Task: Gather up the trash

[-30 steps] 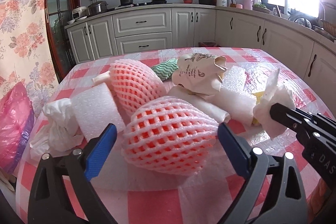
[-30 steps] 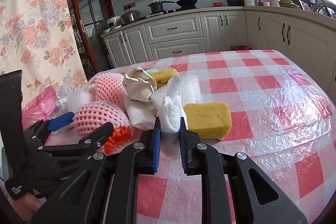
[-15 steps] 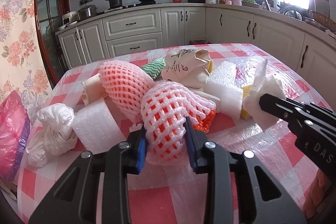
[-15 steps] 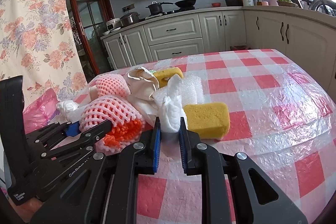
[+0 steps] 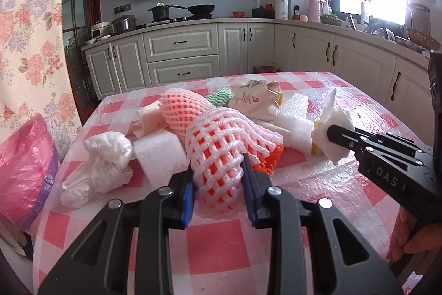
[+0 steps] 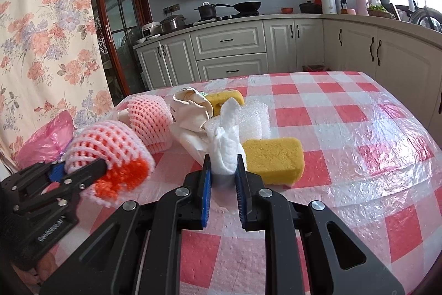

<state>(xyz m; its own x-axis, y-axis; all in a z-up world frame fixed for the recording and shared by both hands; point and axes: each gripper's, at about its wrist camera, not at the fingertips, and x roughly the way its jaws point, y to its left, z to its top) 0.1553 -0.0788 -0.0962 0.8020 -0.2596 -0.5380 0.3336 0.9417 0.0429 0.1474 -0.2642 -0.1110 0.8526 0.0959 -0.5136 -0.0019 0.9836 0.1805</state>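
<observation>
Most of the trash still lies heaped on the desk [image 5: 221,248] near the pink bag [image 5: 25,170]: a second net, foam blocks, sponges, paper, a white bag. The left gripper [image 5: 218,184] pinches a foam net [image 5: 229,145]; the right gripper [image 6: 223,181] pinches a tissue [image 6: 226,137]; neither is bagged yet

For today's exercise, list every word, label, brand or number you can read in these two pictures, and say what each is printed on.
"DAS", cut off there: side of the right claw, left wrist view.
White lettering on the left claw, right wrist view: upside down, unreadable.
Dark print on the crumpled paper bag: too small to read.
</observation>
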